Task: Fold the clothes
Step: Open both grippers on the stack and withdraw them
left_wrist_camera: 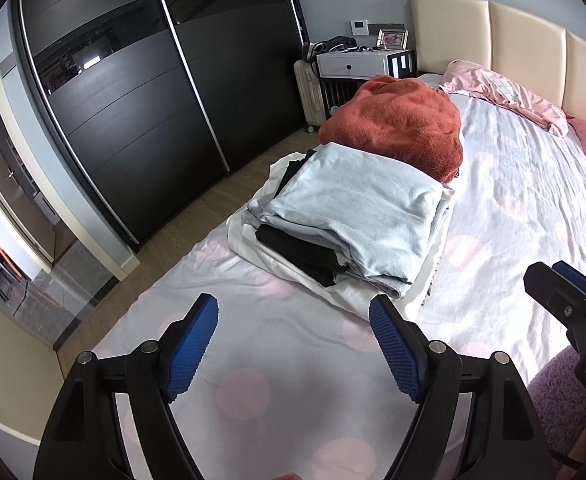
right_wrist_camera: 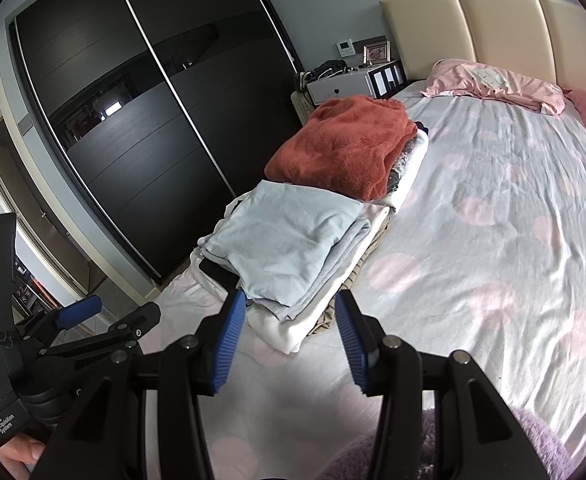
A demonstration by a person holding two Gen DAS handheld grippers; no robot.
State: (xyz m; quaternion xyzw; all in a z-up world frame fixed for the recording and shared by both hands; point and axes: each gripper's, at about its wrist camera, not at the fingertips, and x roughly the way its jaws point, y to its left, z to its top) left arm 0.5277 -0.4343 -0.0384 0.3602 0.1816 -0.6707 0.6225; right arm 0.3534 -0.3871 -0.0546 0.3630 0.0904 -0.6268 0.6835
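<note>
Both my grippers hang empty over the bed (left_wrist_camera: 533, 200), left gripper (left_wrist_camera: 293, 344) w/ fingers spread wide, right gripper (right_wrist_camera: 289, 340) a bit narrower but also apart. Folded stack (left_wrist_camera: 345, 216), light blue top (right_wrist_camera: 285, 236) uppermost, sits near the bed's edge beside the rust blanket pile (left_wrist_camera: 397, 124), prob kept there so the middle stays free for folding. Purple fuzzy garment (right_wrist_camera: 533, 436) lies just below me, likely next

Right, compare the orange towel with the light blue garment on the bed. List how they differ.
The orange towel is fluffy and bulky; the light blue garment is thin and smooth. The towel sits nearer the headboard, the garment nearer the grippers. The towel bulges unevenly; the garment lies flat and squared. Both are folded and top stacks of clothes.
</note>
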